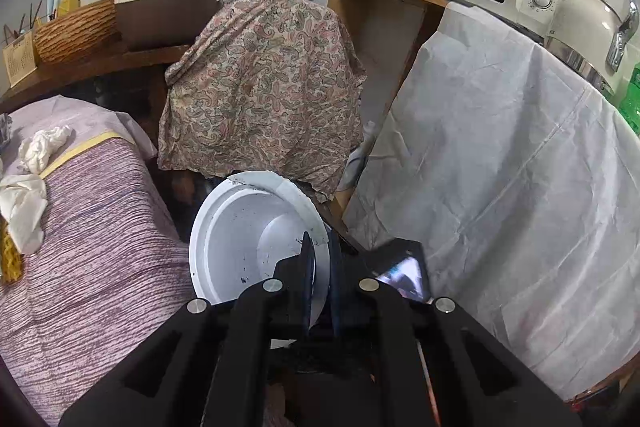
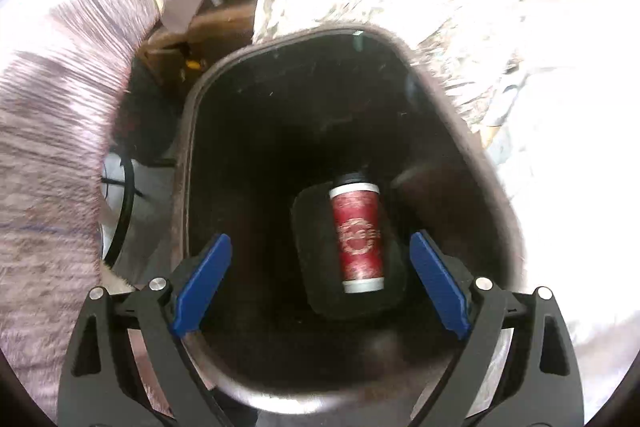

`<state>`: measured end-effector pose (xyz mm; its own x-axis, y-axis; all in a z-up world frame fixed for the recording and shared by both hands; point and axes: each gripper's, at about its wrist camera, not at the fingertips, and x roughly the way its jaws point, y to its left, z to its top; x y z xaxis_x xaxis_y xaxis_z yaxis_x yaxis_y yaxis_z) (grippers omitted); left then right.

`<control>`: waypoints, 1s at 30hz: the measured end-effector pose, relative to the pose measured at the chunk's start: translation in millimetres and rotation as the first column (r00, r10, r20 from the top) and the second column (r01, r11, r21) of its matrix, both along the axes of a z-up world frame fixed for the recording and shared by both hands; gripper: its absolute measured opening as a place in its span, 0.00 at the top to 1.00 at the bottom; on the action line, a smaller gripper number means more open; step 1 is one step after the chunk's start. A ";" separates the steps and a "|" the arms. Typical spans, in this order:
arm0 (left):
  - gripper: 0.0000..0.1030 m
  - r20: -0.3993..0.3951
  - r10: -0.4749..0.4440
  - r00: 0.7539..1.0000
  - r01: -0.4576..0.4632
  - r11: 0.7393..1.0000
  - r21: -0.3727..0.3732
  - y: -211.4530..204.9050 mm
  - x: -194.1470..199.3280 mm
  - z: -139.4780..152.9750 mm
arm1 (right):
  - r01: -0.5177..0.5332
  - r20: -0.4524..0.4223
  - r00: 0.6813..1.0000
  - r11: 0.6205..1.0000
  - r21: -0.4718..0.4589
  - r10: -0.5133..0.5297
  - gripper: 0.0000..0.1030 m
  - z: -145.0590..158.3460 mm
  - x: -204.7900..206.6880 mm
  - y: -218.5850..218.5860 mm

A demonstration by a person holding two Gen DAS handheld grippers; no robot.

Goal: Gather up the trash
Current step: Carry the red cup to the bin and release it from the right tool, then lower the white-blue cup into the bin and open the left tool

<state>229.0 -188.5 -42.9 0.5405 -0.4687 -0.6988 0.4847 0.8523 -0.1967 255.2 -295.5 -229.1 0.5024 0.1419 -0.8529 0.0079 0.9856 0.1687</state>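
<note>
Trash so far: one red can lying on its side at the bottom of the dark bin. Your right gripper hangs over the opening, jaws spread wide and empty, likely just past release. Your left gripper pinches the rim of the white lid, presumably tilting it up to keep the bin mouth clear. Crumpled tissues remain on the striped cloth.

A red can with white ends lies on its side at the bottom of a dark bin. A white bin lid stands tilted on edge. Crumpled white tissues lie on the purple-covered bench.
</note>
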 end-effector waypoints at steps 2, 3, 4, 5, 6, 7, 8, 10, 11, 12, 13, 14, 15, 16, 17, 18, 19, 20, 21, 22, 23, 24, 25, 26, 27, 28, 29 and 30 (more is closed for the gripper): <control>0.92 -0.029 -0.008 1.000 0.009 1.000 0.012 -10.0 8.8 -8.0 | 0.029 0.027 0.999 1.000 -0.001 -0.029 0.12 9.9 -15.4 -8.4; 0.92 -0.043 -0.015 0.999 0.016 1.000 0.016 -14.5 12.5 -12.0 | 0.043 0.036 0.998 0.999 -0.001 -0.043 0.11 12.8 -22.2 -12.4; 0.92 -0.064 -0.024 0.998 0.026 0.999 0.020 -19.7 17.0 -16.9 | 0.059 0.047 0.997 0.998 0.000 -0.059 0.11 16.5 -29.5 -16.9; 0.92 -0.085 -0.030 0.996 0.032 0.999 0.020 -24.6 21.8 -21.9 | 0.072 0.055 0.996 0.997 -0.001 -0.072 0.11 19.1 -34.1 -20.5; 0.92 -0.107 -0.028 0.994 0.031 0.999 0.027 -30.8 28.4 -29.1 | 0.093 0.068 0.993 0.996 -0.008 -0.092 0.10 23.0 -43.3 -26.1; 0.92 -0.120 -0.027 0.992 0.031 0.999 0.035 -34.7 32.1 -34.1 | 0.105 0.077 0.992 0.994 -0.012 -0.104 0.10 26.0 -50.0 -29.6; 0.92 -0.136 -0.028 0.990 0.035 0.998 0.045 -38.8 36.3 -39.9 | 0.123 0.088 0.989 0.992 -0.018 -0.121 0.10 29.9 -59.0 -34.8; 0.92 -0.172 -0.037 0.984 0.049 0.996 0.069 -50.3 45.0 -54.1 | 0.149 0.099 0.984 0.989 -0.021 -0.146 0.09 34.2 -72.3 -42.5; 0.92 -0.194 -0.039 0.980 0.054 0.996 0.074 -54.6 48.1 -60.9 | 0.168 0.103 0.981 0.986 -0.017 -0.165 0.09 35.8 -80.4 -47.7; 0.92 -0.227 -0.040 0.973 0.059 0.995 0.076 -59.5 52.8 -70.0 | 0.179 0.102 0.979 0.984 -0.014 -0.177 0.09 36.2 -85.8 -51.8; 0.92 -0.255 -0.042 0.966 0.063 0.995 0.076 -63.0 57.0 -78.2 | 0.193 0.101 0.976 0.981 -0.010 -0.191 0.09 36.5 -91.3 -55.2; 0.92 -0.275 -0.036 0.961 0.062 0.994 0.088 -66.5 60.4 -86.4 | 0.212 0.100 0.973 0.977 -0.005 -0.210 0.09 36.3 -98.7 -60.0; 0.92 -0.291 -0.026 0.956 0.061 0.992 0.111 -70.7 63.8 -95.1 | 0.228 0.097 0.969 0.974 -0.004 -0.226 0.09 35.8 -102.5 -63.1; 0.92 -0.306 -0.020 0.952 0.063 0.989 0.132 -74.3 67.0 -103.4 | 0.240 0.095 0.966 0.971 -0.003 -0.239 0.09 35.9 -105.8 -67.5; 0.92 -0.317 -0.016 0.948 0.066 0.987 0.147 -76.5 69.0 -108.7 | 0.252 0.093 0.963 0.968 0.001 -0.251 0.09 35.2 -111.3 -71.0; 0.92 -0.337 -0.016 0.941 0.075 0.984 0.162 -79.3 71.8 -117.8 | 0.260 0.089 0.961 0.965 0.006 -0.260 0.09 34.7 -114.6 -75.4; 0.92 -0.351 -0.015 0.936 0.079 0.982 0.169 -80.5 72.2 -123.0 | 0.269 0.083 0.959 0.963 0.011 -0.269 0.09 33.6 -117.6 -79.2; 0.92 -0.368 -0.012 0.930 0.083 0.980 0.178 -81.3 73.2 -129.2 | 0.277 0.076 0.958 0.961 0.015 -0.277 0.09 32.4 -120.3 -84.0; 0.92 -0.383 -0.010 0.924 0.086 0.979 0.183 -81.4 73.6 -133.9 | 0.281 0.073 0.957 0.960 0.018 -0.281 0.09 30.5 -119.6 -84.4; 0.92 -0.402 -0.010 0.916 0.091 0.979 0.184 -81.8 73.7 -138.6 | 0.287 0.072 0.955 0.958 0.021 -0.288 0.09 30.6 -121.2 -86.4; 0.91 -0.412 -0.008 0.911 0.093 0.978 0.187 -82.5 73.2 -141.2 | 0.291 0.073 0.954 0.956 0.023 -0.292 0.09 31.3 -122.9 -88.7; 0.87 -0.414 -0.005 0.910 0.093 0.977 0.193 -82.9 73.5 -143.1 | 0.294 0.074 0.953 0.956 0.023 -0.295 0.09 30.1 -123.4 -85.1; 0.75 -0.411 0.000 0.912 0.091 0.975 0.202 -83.0 73.0 -143.9 | 0.295 0.072 0.953 0.955 0.024 -0.296 0.09 30.5 -123.1 -85.2; 0.64 -0.406 0.003 0.914 0.087 0.975 0.205 -83.6 73.1 -144.1 | 0.295 0.071 0.953 0.955 0.026 -0.296 0.09 29.9 -122.8 -86.0; 0.44 -0.395 0.007 0.919 0.080 0.976 0.203 -82.7 72.3 -142.4 | 0.292 0.071 0.953 0.956 0.026 -0.294 0.09 30.5 -122.6 -85.3; 0.36 -0.383 0.009 0.924 0.071 0.978 0.196 -81.6 71.3 -138.9 | 0.291 0.073 0.954 0.957 0.024 -0.292 0.09 31.3 -122.4 -84.2; 0.36 -0.378 0.008 0.926 0.069 0.979 0.190 -81.7 71.2 -137.3 | 0.290 0.075 0.954 0.957 0.023 -0.291 0.09 31.9 -122.7 -83.9; 0.35 -0.377 0.000 0.926 0.075 0.980 0.183 -82.7 71.0 -134.7 | 0.290 0.075 0.954 0.957 0.022 -0.291 0.09 31.6 -122.1 -84.1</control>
